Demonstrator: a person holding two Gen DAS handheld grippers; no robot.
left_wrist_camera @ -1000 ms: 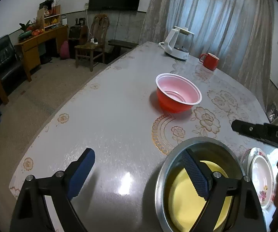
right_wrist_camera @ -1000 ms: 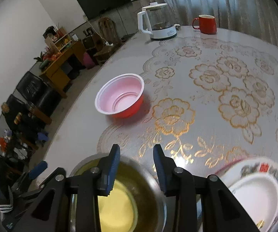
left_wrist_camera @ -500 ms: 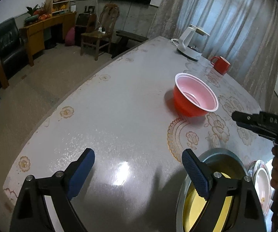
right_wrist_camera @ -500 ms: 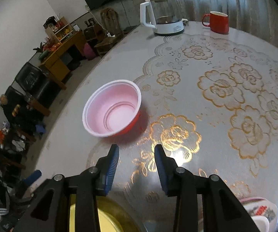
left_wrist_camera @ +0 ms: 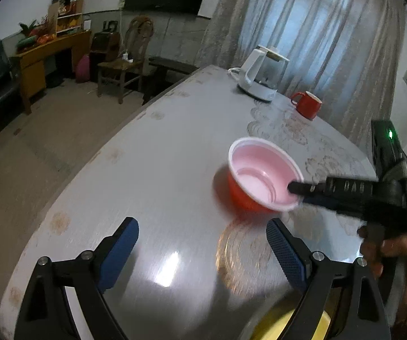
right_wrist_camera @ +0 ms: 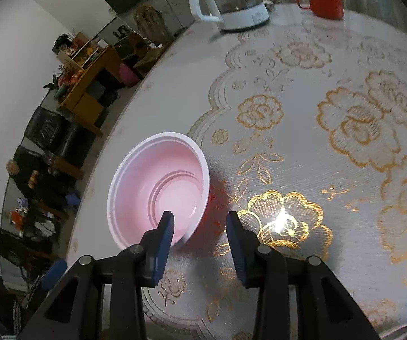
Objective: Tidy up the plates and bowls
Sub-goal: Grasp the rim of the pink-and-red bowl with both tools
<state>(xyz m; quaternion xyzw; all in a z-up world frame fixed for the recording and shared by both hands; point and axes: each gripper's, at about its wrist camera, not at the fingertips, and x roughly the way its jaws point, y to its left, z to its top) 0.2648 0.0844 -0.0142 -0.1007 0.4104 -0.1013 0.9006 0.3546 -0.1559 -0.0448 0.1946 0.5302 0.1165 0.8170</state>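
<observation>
Red bowl (left_wrist_camera: 262, 180): stands upright on the bench (left_wrist_camera: 161, 175), well short of the kettle (left_wrist_camera: 260, 76) and the red mug (left_wrist_camera: 306, 104).
Left view, left tool (left_wrist_camera: 200, 243): jaws wide, nothing between them, over bare bench short of the bowl.
Left view, right tool (left_wrist_camera: 295, 191): upper finger tip lies over the bowl's near rim; motion blur leaves contact uncertain.
Left view, metal bowl (left_wrist_camera: 288, 320): yellow inside, at the bottom edge, partly hidden.
Right view, red bowl (right_wrist_camera: 161, 192): pink inside, empty.
Right view, right tool (right_wrist_camera: 200, 228): jaws narrow, straddling the near wall; pads look apart from it.
Step in hand: rim grasp of the red bowl.
Next move: lower slightly, close on the wall, lift level, probably toward the metal bowl.
</observation>
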